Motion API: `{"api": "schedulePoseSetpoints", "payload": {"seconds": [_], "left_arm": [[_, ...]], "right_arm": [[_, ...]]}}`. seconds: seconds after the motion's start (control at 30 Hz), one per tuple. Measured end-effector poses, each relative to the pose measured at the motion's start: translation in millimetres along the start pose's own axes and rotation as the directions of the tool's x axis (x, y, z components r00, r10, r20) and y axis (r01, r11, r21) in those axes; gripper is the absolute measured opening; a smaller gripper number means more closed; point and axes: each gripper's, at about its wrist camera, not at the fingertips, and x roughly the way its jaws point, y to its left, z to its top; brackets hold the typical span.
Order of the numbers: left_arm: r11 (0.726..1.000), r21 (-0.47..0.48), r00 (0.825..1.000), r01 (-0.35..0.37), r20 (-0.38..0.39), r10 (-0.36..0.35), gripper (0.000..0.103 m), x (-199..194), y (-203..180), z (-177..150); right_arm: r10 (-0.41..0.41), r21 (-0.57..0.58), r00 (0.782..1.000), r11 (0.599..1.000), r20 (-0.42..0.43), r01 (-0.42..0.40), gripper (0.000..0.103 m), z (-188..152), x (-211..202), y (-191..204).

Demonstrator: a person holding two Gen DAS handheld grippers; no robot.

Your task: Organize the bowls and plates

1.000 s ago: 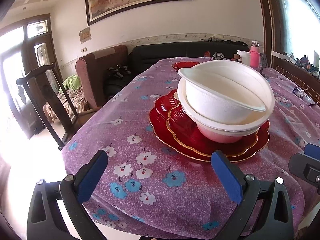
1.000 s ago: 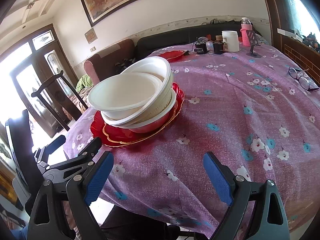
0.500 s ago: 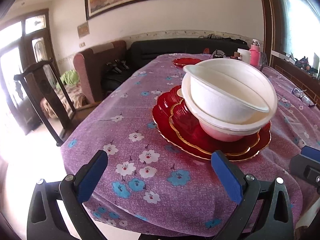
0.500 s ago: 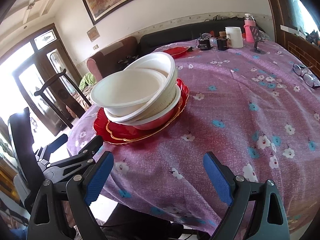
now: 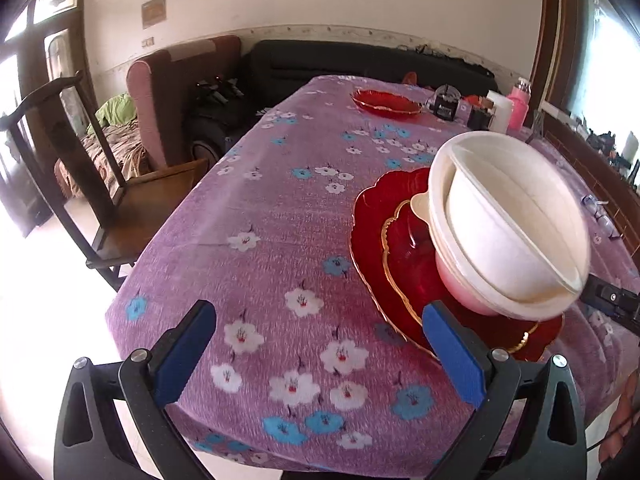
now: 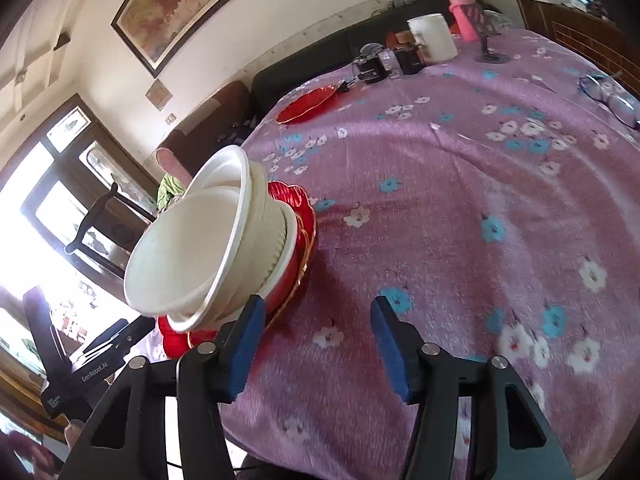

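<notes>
A stack stands near the table's near edge: white bowls (image 5: pixel 508 224) nested, the top one tilted, in a pink bowl (image 5: pixel 460 284), on red gold-rimmed plates (image 5: pixel 396 240). My left gripper (image 5: pixel 316 356) is open and empty, just left of the stack in its view. In the right wrist view the stack (image 6: pixel 216 240) is at left and my right gripper (image 6: pixel 316 344) is open, narrower, empty, with its left finger beside the stack's base. Another red plate (image 5: pixel 386 102) lies far across the table; it also shows in the right wrist view (image 6: pixel 308 106).
The table has a purple flowered cloth (image 5: pixel 280 220). At its far end stand a white mug (image 6: pixel 434 38), a pink bottle (image 6: pixel 464 14) and small dark jars (image 6: pixel 372 66). Glasses (image 6: pixel 612 98) lie at the right edge. A wooden chair (image 5: pixel 92 184) stands left.
Both grippers have swung: the stack has shifted right in the left view and left in the right view, and looks closer. The right gripper's jaws have narrowed. The stack itself has not moved.
</notes>
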Motion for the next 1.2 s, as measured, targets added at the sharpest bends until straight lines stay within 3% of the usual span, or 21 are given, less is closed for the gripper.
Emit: {"api": "schedulePoseSetpoints", "payload": {"seconds": [0.07,0.17,0.23,0.3,0.33,0.4,0.53,0.6,0.77,0.97,1.2], "left_arm": [[1.0,0.009,1.0,0.008,-0.005,-0.008,0.1,4.3,-1.1,4.2],[0.999,0.014,0.999,0.04,-0.022,-0.04,0.086,13.5,-1.4,13.9],[0.998,0.007,0.997,0.06,-0.054,-0.06,0.07,23.6,1.0,19.4],[0.996,-0.003,0.991,0.091,-0.096,-0.091,0.047,35.5,2.5,22.9],[0.994,-0.006,0.988,0.105,-0.11,-0.105,0.041,40.4,2.4,24.5],[0.992,-0.006,0.982,0.13,-0.135,-0.129,0.036,49.8,0.1,28.1],[0.988,0.026,0.976,0.151,-0.162,-0.145,0.012,58.3,-15.7,31.9],[0.991,0.052,0.982,0.119,-0.15,-0.11,0.012,58.6,-25.2,33.6],[0.989,0.057,0.978,0.138,-0.166,-0.127,0.012,68.4,-46.8,42.8],[0.981,0.124,0.976,0.151,-0.178,-0.128,0.012,87.6,-106.7,58.2],[0.978,0.133,0.973,0.161,-0.187,-0.135,0.015,119.5,-175.1,84.8]], "right_arm": [[0.016,0.011,1.0,1.0,-0.023,-0.016,0.043,3.4,8.0,0.0],[0.024,0.01,0.999,1.0,-0.041,-0.023,0.041,9.2,17.8,2.1],[0.021,0.009,0.998,1.0,-0.051,-0.02,0.035,12.0,24.4,2.9],[0.024,0.009,0.998,1.0,-0.059,-0.023,0.026,14.2,28.8,3.7],[0.013,0.005,0.998,1.0,-0.058,-0.012,0.018,15.0,29.3,3.7],[0.014,0.005,0.998,1.0,-0.068,-0.014,0.017,16.4,32.1,3.7],[0.034,0.022,0.996,0.999,-0.081,-0.032,0.014,17.8,37.3,2.4],[0.024,0.018,0.997,1.0,-0.076,-0.023,0.013,18.5,36.2,2.7],[-0.001,0.042,0.999,0.999,-0.051,0.003,0.012,23.6,29.0,-10.6],[-0.103,0.096,0.995,0.99,0.018,0.101,0.013,42.9,11.8,-48.2],[-0.202,0.157,0.976,0.97,0.083,0.187,0.013,66.4,-2.6,-96.4]]}}
